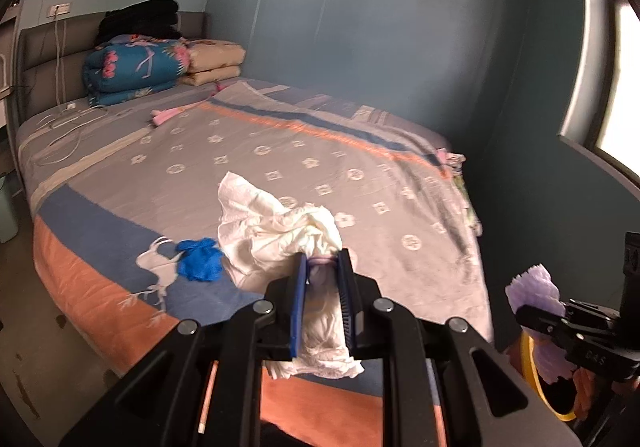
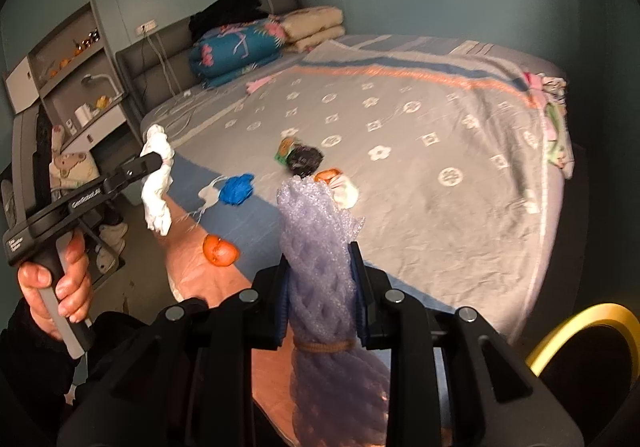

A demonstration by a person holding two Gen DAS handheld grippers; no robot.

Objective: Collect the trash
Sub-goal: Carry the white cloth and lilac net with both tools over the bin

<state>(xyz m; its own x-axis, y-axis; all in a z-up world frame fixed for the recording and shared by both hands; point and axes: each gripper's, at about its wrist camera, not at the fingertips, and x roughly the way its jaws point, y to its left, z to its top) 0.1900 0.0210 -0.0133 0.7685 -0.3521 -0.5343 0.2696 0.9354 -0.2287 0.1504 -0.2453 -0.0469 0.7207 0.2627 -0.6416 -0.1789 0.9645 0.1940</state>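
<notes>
Left gripper (image 1: 323, 261): jaws clenched on a crumpled white tissue wad (image 1: 280, 231); part of the paper bunches ahead of the blue pads, part hangs below them. From the right wrist camera the same gripper (image 2: 154, 159) is at 9 o'clock, carried by a hand (image 2: 52, 287) in a dark sleeve, with the wad (image 2: 158, 183) dangling clear of the bed.

Right gripper (image 2: 320, 251): jaws grasping a purple foam net sleeve (image 2: 316, 231) that stands upright between the pads and is tied with a tan cord lower down. In the left wrist view this gripper (image 1: 536, 311) sits at 4 o'clock with the purple foam (image 1: 534, 287) sticking out of it.

Bed (image 2: 440, 135): covered by a grey blanket with white flower motifs and blue and orange borders.

Trash on the bed: a blue crumpled piece (image 2: 237, 189) near the foot edge, at 10 o'clock from the right gripper; an orange peel (image 2: 219, 250) at the edge, just left of the foam; a dark scrunched wrapper (image 2: 304, 161) with a green packet beside it, at 12 o'clock; a white and orange scrap (image 2: 340, 187) just right of the foam's top.

Bin: a yellow rim (image 2: 580, 331) at 4 o'clock in the right wrist view, beside the bed.

Head of the bed: folded quilts (image 1: 140, 67), blue floral and beige, with dark cloth on top.

Shelf unit (image 2: 80, 87): at 10 o'clock, beside the headboard.
</notes>
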